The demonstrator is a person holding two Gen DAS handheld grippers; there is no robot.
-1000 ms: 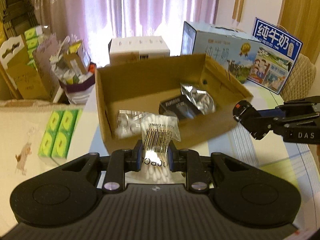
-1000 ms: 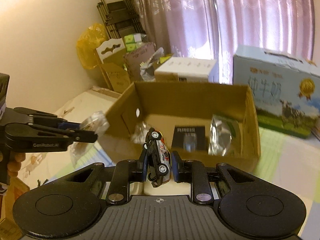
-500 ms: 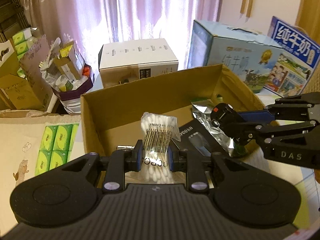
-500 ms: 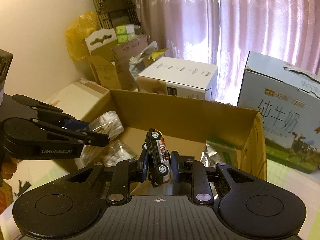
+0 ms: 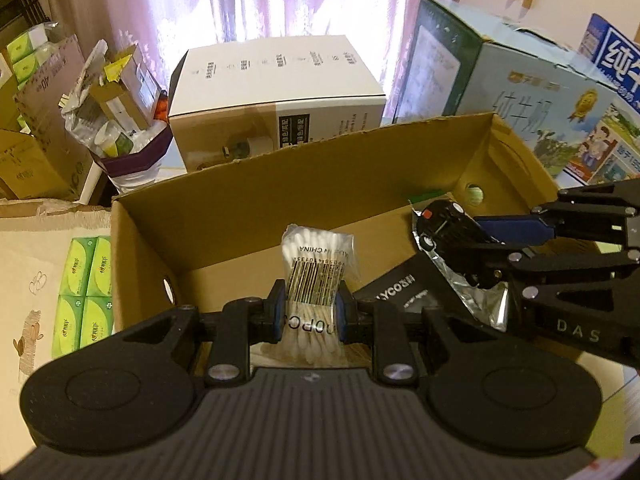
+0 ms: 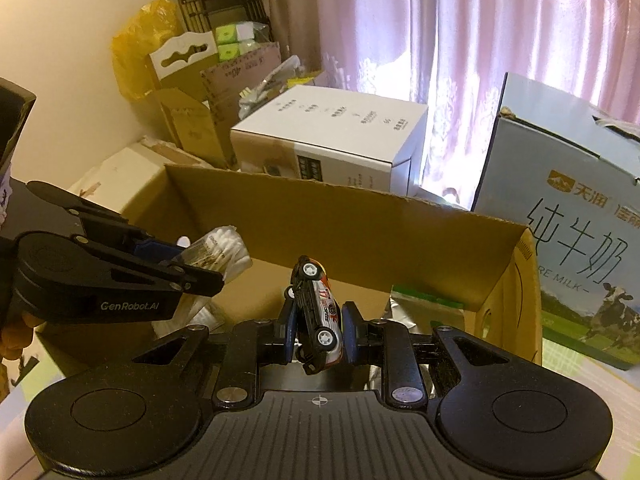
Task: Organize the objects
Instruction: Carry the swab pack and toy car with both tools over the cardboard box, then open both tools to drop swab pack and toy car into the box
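My left gripper (image 5: 308,314) is shut on a clear bag of cotton swabs (image 5: 316,272) and holds it over the left part of an open cardboard box (image 5: 248,196). My right gripper (image 6: 318,334) is shut on a toy car (image 6: 318,316), white and orange with black underside, over the box's right part. The car also shows in the left wrist view (image 5: 444,220), and the swab bag in the right wrist view (image 6: 220,250). Inside the box lie a black packet (image 5: 396,292) and a silver foil pouch (image 5: 476,304).
Behind the cardboard box stand a white carton (image 5: 276,92) and a blue milk carton (image 6: 572,212). Green tissue packs (image 5: 84,280) lie left of the box. A bin of clutter (image 5: 116,120) and more cartons (image 6: 188,100) stand at the far left.
Both grippers have moved forward and closer over the box, each still holding its object. The box now fills more of both views.
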